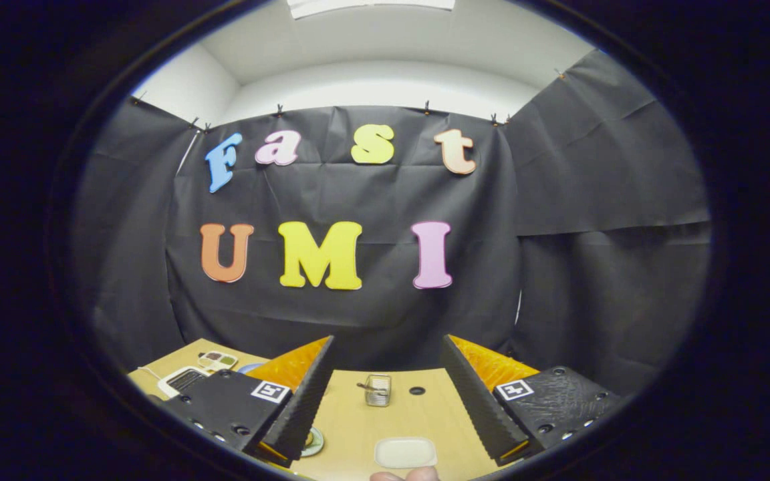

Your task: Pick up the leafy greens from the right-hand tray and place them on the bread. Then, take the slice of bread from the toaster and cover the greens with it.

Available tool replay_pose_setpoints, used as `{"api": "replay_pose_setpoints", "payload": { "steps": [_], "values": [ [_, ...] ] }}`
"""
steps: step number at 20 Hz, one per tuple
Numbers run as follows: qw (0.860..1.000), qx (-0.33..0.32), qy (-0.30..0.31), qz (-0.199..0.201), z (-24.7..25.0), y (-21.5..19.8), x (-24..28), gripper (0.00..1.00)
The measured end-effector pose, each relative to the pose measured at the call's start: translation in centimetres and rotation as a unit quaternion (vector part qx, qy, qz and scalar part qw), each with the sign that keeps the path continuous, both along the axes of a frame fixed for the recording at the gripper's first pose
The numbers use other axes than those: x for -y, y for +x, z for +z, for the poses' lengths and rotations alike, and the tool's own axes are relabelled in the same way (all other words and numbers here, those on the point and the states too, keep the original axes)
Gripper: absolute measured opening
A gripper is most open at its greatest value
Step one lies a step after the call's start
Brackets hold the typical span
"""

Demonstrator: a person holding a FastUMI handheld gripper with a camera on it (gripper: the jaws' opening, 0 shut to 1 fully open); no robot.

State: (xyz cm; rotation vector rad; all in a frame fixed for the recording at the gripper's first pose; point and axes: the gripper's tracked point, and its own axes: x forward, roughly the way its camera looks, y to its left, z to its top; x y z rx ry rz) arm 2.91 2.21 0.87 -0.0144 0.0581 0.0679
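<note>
- Gripper view: the black two-finger gripper [385,394] stood wide open, holding nothing, raised over the light wooden table [351,427].
- A small shiny metal wire toaster [377,390] sat between the fingers, ahead of them, touching neither.
- A pale rounded-rectangle tray [406,452] lay nearer, between the finger bases; its contents could not be told.

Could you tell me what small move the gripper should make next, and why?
Probably tilt down and ease forward over the table. The gripper is open, holding nothing, and looks mostly at the booth wall; between its fingers lie a small white tray and a metal toaster, but no greens can be made out.
</note>
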Motion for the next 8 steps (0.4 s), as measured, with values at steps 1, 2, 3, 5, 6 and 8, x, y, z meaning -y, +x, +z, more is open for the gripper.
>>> {"api": "replay_pose_setpoints", "payload": {
  "steps": [1, 2, 3, 5, 6, 8],
  "values": [
    [1.0, -0.003, -0.002, 0.004, -0.1, 0.1, -0.7, 0.96],
    [1.0, -0.002, -0.001, 0.009, 0.0, 0.1, -1.5, 0.96],
    [1.0, -0.002, -0.002, 0.012, 0.1, 0.2, -2.0, 0.96],
    [1.0, 0.0, -0.001, 0.017, 0.4, 0.2, -3.2, 0.96],
    [1.0, 0.001, 0.001, 0.02, 0.5, 0.1, -3.8, 0.96],
    [1.0, -0.001, 0.006, 0.025, 0.5, 0.2, -4.8, 0.96]
  ]
}}
